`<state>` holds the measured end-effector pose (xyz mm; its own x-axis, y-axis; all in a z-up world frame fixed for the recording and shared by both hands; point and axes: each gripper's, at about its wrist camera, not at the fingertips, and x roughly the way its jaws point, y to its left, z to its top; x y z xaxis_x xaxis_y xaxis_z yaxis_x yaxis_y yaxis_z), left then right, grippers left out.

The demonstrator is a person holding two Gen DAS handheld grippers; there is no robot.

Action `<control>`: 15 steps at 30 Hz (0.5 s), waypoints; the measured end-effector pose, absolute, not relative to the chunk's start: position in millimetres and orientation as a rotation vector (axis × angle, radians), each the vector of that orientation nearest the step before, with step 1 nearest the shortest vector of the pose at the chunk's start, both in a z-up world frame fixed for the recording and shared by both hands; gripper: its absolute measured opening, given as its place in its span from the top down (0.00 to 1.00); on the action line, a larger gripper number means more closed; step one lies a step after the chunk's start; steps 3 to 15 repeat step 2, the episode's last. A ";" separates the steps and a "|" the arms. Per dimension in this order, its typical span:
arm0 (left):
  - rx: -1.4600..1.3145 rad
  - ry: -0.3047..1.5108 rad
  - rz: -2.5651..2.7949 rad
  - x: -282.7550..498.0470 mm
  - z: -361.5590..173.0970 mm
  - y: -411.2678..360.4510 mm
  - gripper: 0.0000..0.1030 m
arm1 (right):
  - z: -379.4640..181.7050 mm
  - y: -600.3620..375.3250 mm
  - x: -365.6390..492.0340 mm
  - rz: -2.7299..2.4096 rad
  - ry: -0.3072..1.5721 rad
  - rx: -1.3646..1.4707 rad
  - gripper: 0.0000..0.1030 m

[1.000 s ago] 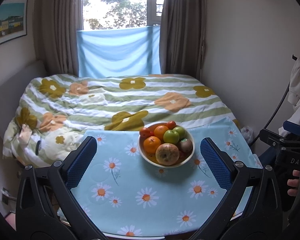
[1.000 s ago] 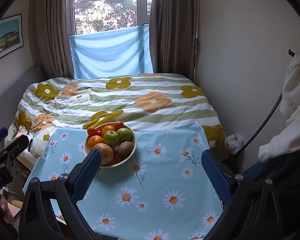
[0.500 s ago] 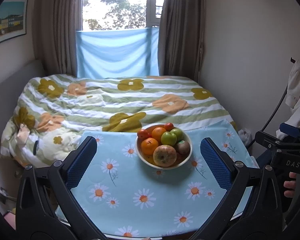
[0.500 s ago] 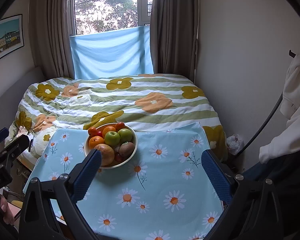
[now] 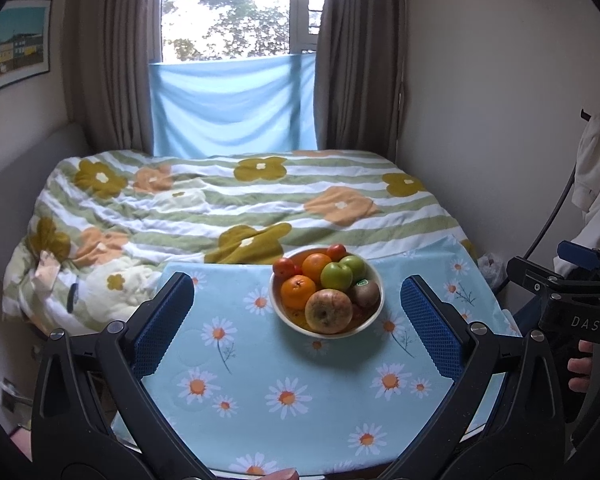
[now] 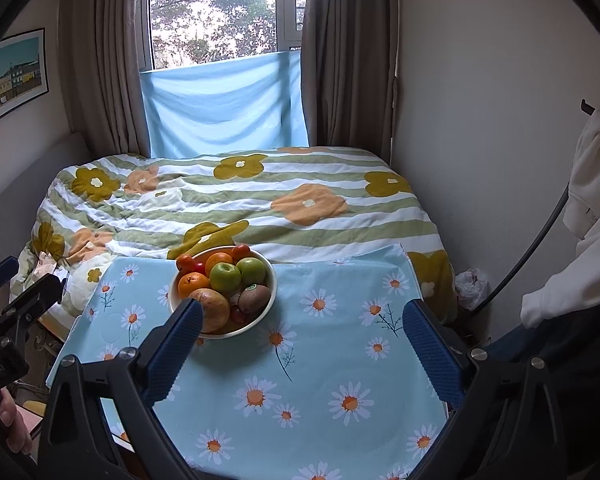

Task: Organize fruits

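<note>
Both hand-held grippers spread wide and empty; all the fruit sits in one bowl.

Left wrist view: the bowl (image 5: 326,298) has slid a little lower and left in the picture over the last second, so the left hand-held gripper (image 5: 298,320) has shifted slightly; its jaws stand apart, with the bowl at 12 o'clock on the daisy-print worktop (image 5: 260,380) and the big apple (image 5: 328,311) nearest. Right wrist view: the right hand-held gripper (image 6: 302,344), likewise released, has the bowl (image 6: 223,292) at 11 o'clock, drawn slightly closer. With the fruit piled together, this could be the sorted result or the pile awaiting sorting.
</note>
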<state>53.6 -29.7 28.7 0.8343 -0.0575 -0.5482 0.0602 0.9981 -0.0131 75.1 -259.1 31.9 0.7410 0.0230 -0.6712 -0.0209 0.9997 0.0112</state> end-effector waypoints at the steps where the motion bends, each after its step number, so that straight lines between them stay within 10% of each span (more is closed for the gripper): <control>1: 0.003 0.578 -0.060 53.3 28.9 -29.0 0.00 | 31.9 -259.1 75.0 0.024 0.736 0.004 0.03; 15: 0.001 0.574 -0.056 53.1 29.4 -28.1 0.00 | 31.9 -259.1 75.1 0.025 0.736 0.003 0.03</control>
